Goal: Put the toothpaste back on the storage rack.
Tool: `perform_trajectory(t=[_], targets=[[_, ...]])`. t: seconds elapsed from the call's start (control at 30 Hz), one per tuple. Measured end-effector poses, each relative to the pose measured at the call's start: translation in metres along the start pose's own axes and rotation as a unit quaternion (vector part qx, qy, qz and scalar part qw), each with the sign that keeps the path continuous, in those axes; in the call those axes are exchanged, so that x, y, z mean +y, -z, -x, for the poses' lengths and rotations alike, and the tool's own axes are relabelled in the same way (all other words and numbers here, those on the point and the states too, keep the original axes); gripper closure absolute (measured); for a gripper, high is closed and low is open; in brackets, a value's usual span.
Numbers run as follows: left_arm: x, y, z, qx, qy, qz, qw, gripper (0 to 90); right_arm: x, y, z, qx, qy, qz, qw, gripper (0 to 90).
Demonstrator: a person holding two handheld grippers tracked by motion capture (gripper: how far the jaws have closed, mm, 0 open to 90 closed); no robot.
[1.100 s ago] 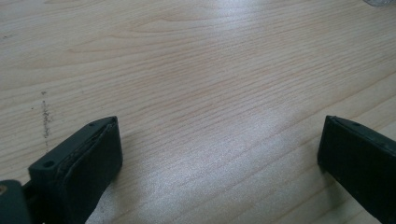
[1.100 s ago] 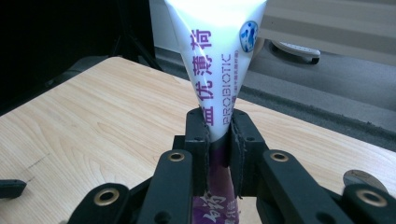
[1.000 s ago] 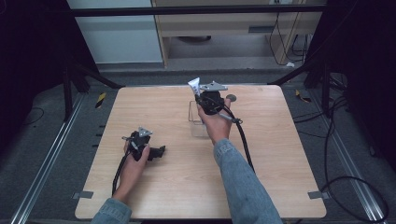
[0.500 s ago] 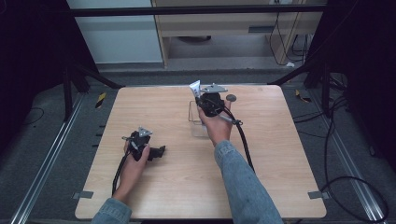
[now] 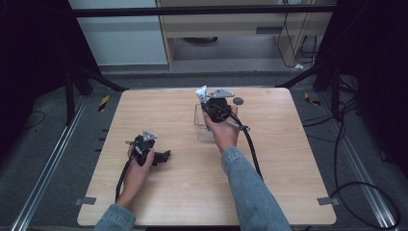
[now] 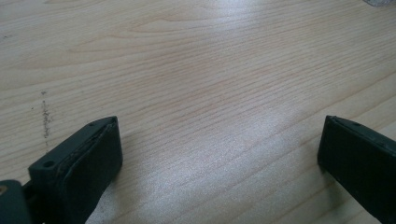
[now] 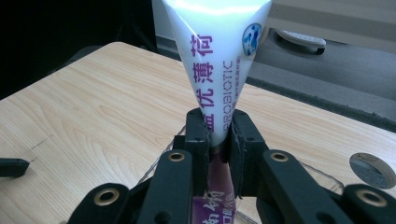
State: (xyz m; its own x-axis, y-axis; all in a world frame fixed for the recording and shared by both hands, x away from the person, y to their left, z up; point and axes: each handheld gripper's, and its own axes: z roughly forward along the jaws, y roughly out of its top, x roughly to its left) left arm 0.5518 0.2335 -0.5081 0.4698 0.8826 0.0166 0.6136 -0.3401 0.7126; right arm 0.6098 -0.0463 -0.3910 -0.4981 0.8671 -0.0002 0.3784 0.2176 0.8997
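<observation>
Comparing with a second earlier, nothing has shifted: right gripper (image 7: 219, 140) pinches the white tube (image 7: 217, 70) above the clear container (image 5: 204, 122), near the table's (image 5: 288, 192) far edge; left gripper (image 6: 219, 154) rests spread. Insertion seems pending.

High view: fixed above the person's side, facing forward and down, far enough to take in the whole light wooden tabletop (image 5: 288, 159) and the floor around it.

Left gripper view: rides on the left hand-held gripper (image 6: 219, 154), very near the tabletop (image 6: 210, 70), looking low across its bare grain.

Right gripper view: rides on the right hand-held gripper (image 7: 219, 135), raised above the tabletop (image 7: 93, 107), facing its far edge and the floor beyond.

All three views share the tabletop surface.
</observation>
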Motion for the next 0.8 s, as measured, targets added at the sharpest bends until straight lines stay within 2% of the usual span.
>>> perform_trajectory(t=[0.8], targets=[[0.0000, 0.0000, 0.0000, 0.000, 0.000, 0.000, 1.0000, 0.0, -0.0081, 0.0003, -0.0038, 0.006, 0.007, -0.009, 0.9999, 79.4]])
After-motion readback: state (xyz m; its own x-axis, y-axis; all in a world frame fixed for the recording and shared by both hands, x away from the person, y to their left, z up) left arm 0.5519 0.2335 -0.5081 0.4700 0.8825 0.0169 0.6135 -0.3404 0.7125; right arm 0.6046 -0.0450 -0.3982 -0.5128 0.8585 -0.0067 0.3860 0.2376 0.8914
